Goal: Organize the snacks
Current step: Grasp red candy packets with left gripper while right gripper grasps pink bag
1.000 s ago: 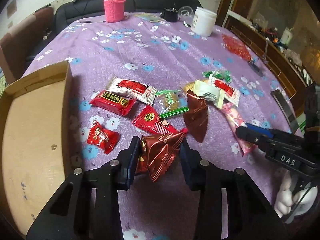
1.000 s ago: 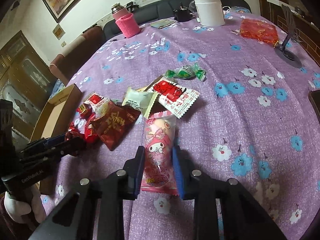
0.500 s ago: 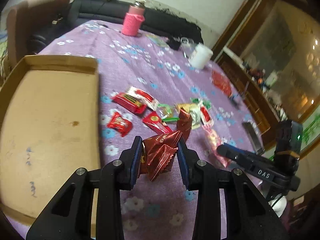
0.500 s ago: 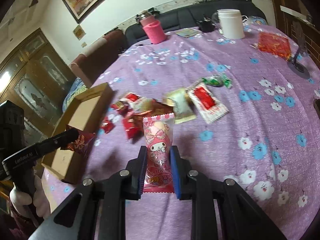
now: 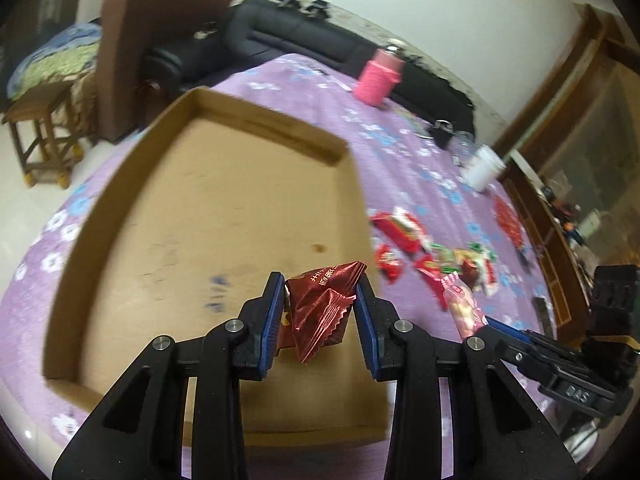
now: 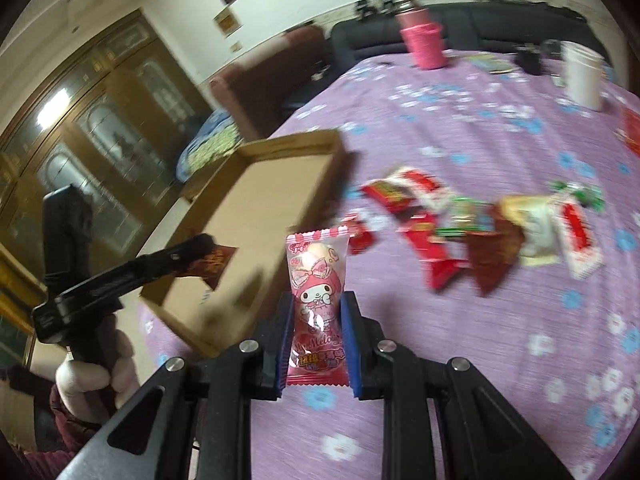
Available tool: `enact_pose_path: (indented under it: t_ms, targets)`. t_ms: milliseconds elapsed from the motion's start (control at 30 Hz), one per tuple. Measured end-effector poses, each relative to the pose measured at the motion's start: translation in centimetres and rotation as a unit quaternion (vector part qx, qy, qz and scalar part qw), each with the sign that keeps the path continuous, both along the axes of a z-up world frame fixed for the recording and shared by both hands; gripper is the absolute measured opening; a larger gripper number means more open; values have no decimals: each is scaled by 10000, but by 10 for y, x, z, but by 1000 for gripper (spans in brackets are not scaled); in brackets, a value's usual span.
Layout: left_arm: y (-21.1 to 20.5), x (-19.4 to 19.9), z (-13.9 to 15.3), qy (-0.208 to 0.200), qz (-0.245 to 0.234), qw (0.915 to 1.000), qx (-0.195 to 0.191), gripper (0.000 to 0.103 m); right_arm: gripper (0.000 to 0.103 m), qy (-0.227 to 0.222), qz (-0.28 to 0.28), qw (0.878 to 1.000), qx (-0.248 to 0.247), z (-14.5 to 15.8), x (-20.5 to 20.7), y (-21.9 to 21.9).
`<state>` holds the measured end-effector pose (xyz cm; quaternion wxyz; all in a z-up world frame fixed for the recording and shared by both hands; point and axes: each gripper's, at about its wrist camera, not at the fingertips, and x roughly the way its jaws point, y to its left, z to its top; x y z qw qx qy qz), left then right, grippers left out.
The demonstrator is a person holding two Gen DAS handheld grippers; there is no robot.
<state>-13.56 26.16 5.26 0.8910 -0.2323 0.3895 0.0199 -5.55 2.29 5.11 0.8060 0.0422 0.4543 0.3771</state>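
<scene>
My left gripper [image 5: 320, 312] is shut on a dark red foil snack packet [image 5: 322, 304] and holds it over the near part of the shallow cardboard box [image 5: 216, 208]. It also shows in the right wrist view [image 6: 200, 256] above the box [image 6: 256, 208]. My right gripper [image 6: 316, 336] is shut on a pink My Melody candy packet [image 6: 318, 300], held above the purple cloth just right of the box. That packet shows in the left wrist view [image 5: 460, 304]. Several loose snack packets [image 6: 480, 224] lie in a cluster on the table.
The purple flowered tablecloth [image 6: 480, 120] covers a round table. A pink-sleeved bottle [image 6: 424, 44] and a white jar [image 6: 582, 76] stand at the far side. A red bag [image 5: 508, 216] lies far right. A sofa and an armchair [image 5: 160, 40] stand behind the table.
Both grippers have swung left with their packets. The left one now hangs over the box floor; the right one has come up beside the box.
</scene>
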Motion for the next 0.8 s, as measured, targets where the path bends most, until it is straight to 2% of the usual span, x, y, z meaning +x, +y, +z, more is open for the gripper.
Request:
enact_pose_path:
  t_ms: [233, 433, 600, 667, 800]
  targets:
    - [26, -10, -10, 134, 295, 9994, -145, 35, 25, 136, 511, 9985, -164, -12, -2, 65]
    - [36, -20, -9, 71, 393, 9987, -309, 35, 29, 328, 531, 9978, -222, -25, 3, 91]
    - [42, -23, -3, 86, 574, 9976, -369, 35, 31, 399, 471, 9980, -97, -24, 5, 81]
    - [44, -26, -1, 40, 653, 9969, -426, 35, 37, 378, 314, 9988, -30, -20, 6, 68]
    - [53, -37, 7, -179, 907, 9943, -526, 35, 43, 363, -5, 9992, 145, -14, 9, 34]
